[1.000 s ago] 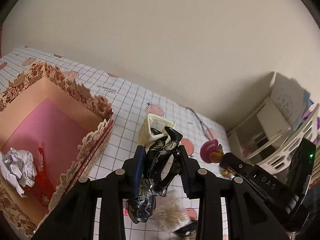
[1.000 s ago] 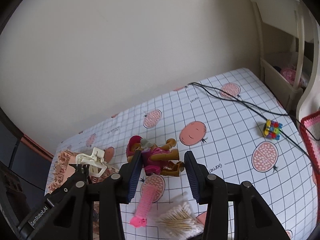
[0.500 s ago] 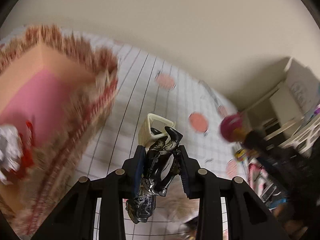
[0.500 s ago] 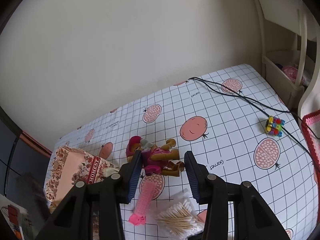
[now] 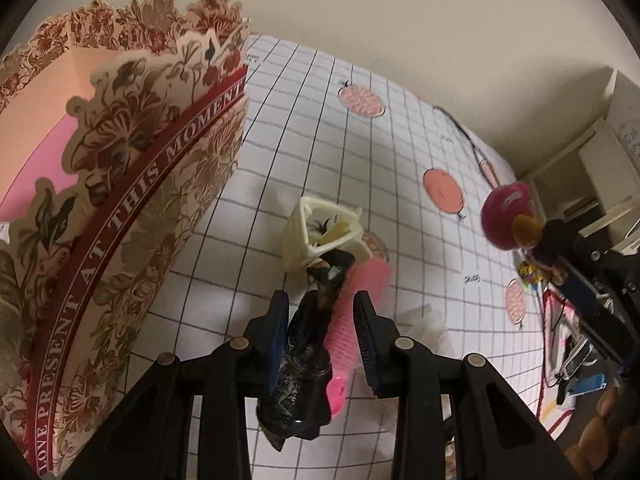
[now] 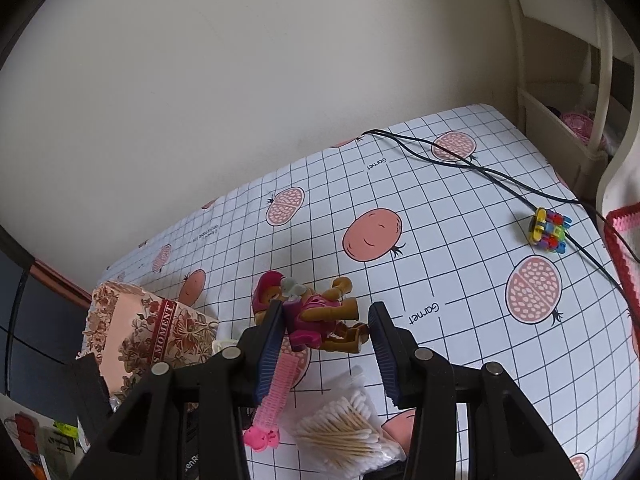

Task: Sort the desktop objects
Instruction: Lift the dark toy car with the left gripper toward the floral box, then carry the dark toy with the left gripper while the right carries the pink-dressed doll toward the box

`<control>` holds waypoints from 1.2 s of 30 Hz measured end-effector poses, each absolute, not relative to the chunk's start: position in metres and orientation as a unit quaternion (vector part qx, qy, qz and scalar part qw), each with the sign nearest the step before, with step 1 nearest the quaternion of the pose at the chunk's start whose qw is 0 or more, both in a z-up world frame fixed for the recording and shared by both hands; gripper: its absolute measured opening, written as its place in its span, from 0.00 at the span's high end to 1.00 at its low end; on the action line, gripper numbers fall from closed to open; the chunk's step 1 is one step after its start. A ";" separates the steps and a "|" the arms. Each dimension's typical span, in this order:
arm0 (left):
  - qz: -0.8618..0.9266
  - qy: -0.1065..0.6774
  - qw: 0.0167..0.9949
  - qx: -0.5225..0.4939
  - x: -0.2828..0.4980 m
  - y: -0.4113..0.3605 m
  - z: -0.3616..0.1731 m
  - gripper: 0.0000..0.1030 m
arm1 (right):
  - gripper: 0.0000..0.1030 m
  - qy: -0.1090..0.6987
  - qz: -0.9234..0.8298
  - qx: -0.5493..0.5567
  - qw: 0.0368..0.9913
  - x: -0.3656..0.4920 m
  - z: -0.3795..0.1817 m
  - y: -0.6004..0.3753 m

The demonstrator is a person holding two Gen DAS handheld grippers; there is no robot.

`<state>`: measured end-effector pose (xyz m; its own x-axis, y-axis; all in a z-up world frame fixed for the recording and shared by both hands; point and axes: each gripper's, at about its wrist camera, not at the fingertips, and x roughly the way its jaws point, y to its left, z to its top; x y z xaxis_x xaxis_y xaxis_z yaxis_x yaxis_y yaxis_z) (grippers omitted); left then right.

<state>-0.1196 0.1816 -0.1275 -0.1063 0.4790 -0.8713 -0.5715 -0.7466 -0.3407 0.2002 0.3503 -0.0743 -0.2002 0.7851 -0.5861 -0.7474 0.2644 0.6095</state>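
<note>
Fingers of left gripper clamp a glossy black patterned hair claw, cream plastic claw clip hooked at its tip, beside the floral scalloped cardboard box; box looms closer than before. Right gripper fingers pinch the pink-helmeted brown plastic dog figure above the grid tablecloth; barely changed.

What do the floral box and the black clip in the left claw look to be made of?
Floral box: printed card, matte, judging by its thin die-cut scalloped rim. Black clip: likely hard plastic, glossy with a silvery pattern; highlights show on its surface.
</note>
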 end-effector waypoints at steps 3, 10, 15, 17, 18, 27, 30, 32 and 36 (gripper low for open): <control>0.736 0.039 0.354 -0.575 -0.118 0.178 -0.129 0.67 | 0.55 0.482 0.607 0.019 0.632 0.200 -0.074 0.350; 0.732 0.038 0.350 -0.583 -0.118 0.173 -0.132 0.79 | 0.56 0.486 0.606 0.016 0.630 0.200 -0.075 0.351; 0.723 0.005 0.365 -0.586 -0.122 0.168 -0.124 0.80 | 0.55 0.484 0.606 0.021 0.631 0.202 -0.072 0.349; 0.720 -0.016 0.380 -0.580 -0.124 0.164 -0.113 0.81 | 0.56 0.483 0.606 0.023 0.631 0.203 -0.070 0.348; 0.721 -0.022 0.387 -0.575 -0.124 0.164 -0.108 0.81 | 0.55 0.482 0.607 0.024 0.632 0.203 -0.069 0.348; 0.732 -0.009 0.383 -0.564 -0.126 0.164 -0.092 0.81 | 0.56 0.483 0.607 0.024 0.630 0.201 -0.067 0.346; 0.702 -0.070 0.390 -0.592 -0.135 0.158 -0.109 0.81 | 0.56 0.482 0.608 0.026 0.630 0.203 -0.066 0.345; 0.707 -0.067 0.389 -0.586 -0.136 0.159 -0.106 0.81 | 0.56 0.481 0.608 0.026 0.631 0.203 -0.065 0.345; 0.719 -0.067 0.400 -0.564 -0.133 0.161 -0.091 0.81 | 0.56 0.482 0.607 0.028 0.631 0.205 -0.066 0.344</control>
